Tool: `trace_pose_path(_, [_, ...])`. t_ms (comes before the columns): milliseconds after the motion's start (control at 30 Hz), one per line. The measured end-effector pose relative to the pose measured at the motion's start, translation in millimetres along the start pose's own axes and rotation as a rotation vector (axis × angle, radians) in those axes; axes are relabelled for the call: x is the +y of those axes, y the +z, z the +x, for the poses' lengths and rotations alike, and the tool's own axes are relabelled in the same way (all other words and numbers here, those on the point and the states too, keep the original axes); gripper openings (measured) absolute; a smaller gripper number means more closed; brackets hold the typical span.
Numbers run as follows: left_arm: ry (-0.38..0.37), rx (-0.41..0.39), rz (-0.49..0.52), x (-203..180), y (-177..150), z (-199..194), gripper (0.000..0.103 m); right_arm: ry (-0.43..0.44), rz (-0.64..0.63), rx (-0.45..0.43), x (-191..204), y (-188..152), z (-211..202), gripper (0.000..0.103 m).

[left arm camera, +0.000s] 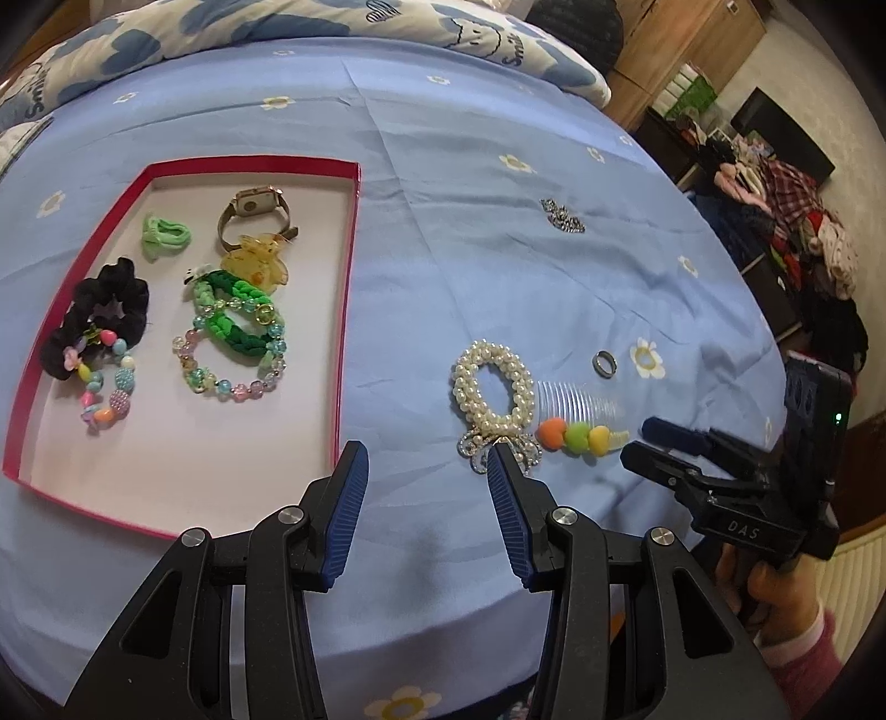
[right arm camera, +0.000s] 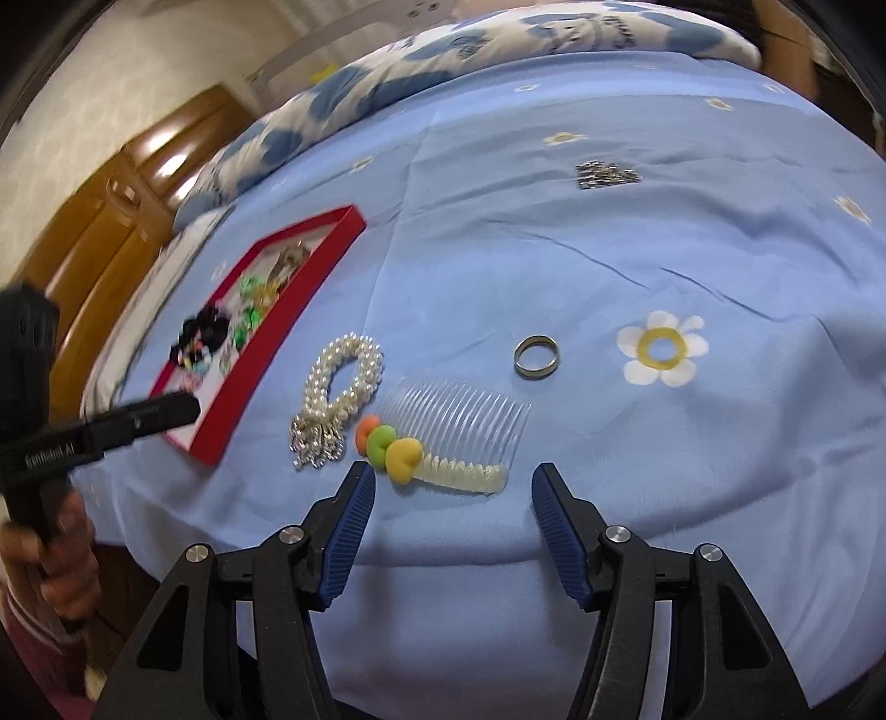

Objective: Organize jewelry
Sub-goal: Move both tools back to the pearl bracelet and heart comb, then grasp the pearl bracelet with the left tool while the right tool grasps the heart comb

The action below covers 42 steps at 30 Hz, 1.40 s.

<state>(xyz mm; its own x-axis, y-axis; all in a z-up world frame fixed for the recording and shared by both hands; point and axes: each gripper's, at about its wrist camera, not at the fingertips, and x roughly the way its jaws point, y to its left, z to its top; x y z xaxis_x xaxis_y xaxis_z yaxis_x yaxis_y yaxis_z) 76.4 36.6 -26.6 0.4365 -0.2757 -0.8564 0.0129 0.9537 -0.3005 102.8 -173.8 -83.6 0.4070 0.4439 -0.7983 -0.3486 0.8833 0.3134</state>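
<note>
A red-rimmed tray [left arm camera: 349, 266] lies on the blue bedsheet and holds a watch [left arm camera: 255, 213], scrunchies and bead bracelets [left arm camera: 232, 354]. A pearl bracelet [left arm camera: 494, 387] [right arm camera: 346, 382], a clear comb with coloured knobs [left arm camera: 581, 423] [right arm camera: 454, 443], a metal ring [left arm camera: 604, 364] [right arm camera: 536, 356] and a silver chain [left arm camera: 562, 216] [right arm camera: 606, 173] lie loose on the sheet. My left gripper [left arm camera: 429, 451] is open and empty, its right fingertip at the pearl bracelet's silver charm. My right gripper [right arm camera: 454, 479] is open and empty, just in front of the comb.
A blue-and-white quilt [left arm camera: 332, 22] is bunched at the far side of the bed. A wooden wardrobe [right arm camera: 111, 221] stands to the left, piled clothes [left arm camera: 803, 238] to the right. The bed's near edge runs just under both grippers.
</note>
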Motion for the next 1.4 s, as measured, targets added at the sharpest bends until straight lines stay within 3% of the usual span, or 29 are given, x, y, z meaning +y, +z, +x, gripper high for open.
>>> trace_pose_path(233, [0.007, 0.029, 0.028, -4.8, 12.9, 13.2, 0.043, 0.002, -0.299, 0.042, 13.9, 16.0, 6.8, 0.063])
trace_pose_path(333, [0.004, 0.045, 0.042, -7.8, 18.8, 20.6, 0.043, 0.016, -0.417, 0.076, 21.3, 21.3, 14.5, 0.072])
trace_pose_path(433, [0.013, 0.068, 0.059, -11.4, 24.1, 31.8, 0.043, 0.043, -0.497, 0.109, 25.2, 24.3, 25.7, 0.073])
trace_pose_path(533, [0.009, 0.094, 0.075, -17.9, 29.8, 45.8, 0.043, 0.053, -0.505, 0.147, 23.6, 26.5, 39.7, 0.074])
trace_pose_path(833, [0.042, 0.151, 0.133, -33.7, 36.4, 82.9, 0.042, 0.051, -0.488, 0.118, 21.6, 15.2, 31.2, 0.07])
trace_pose_path(900, [0.049, 0.144, 0.142, -32.9, 35.4, 85.3, 0.034, 0.039, -0.48, 0.111, 20.8, 12.4, 26.6, 0.07])
trace_pose_path(933, [0.045, 0.14, 0.15, -32.6, 34.5, 85.1, 0.018, 0.037, -0.468, 0.108, 19.0, 11.1, 23.7, 0.07])
trace_pose_path(967, [0.038, 0.141, 0.149, -31.6, 34.1, 84.5, 0.013, 0.035, -0.457, 0.104, 17.2, 10.8, 21.7, 0.07])
trace_pose_path(1133, [-0.008, 0.11, 0.102, -21.8, 34.0, 71.4, 0.013, 0.037, -0.339, 0.061, 1.2, 13.1, 9.3, 0.07])
trace_pose_path(1167, [-0.015, 0.101, 0.094, -19.1, 32.9, 66.7, 0.013, 0.047, -0.307, 0.051, -1.9, 13.8, 7.2, 0.065])
trace_pose_path(1200, [-0.022, 0.092, 0.086, -16.3, 31.5, 61.5, 0.013, 0.057, -0.277, 0.043, -4.3, 14.8, 6.1, 0.042])
trace_pose_path(1333, [-0.037, 0.075, 0.064, -8.3, 26.4, 48.3, 0.013, 0.057, -0.212, 0.016, -4.4, 17.0, 4.2, 0.044])
trace_pose_path(1400, [-0.041, 0.071, 0.059, -10.1, 25.7, 47.3, 0.013, 0.049, -0.228, 0.033, 0.3, 16.7, 8.7, 0.058])
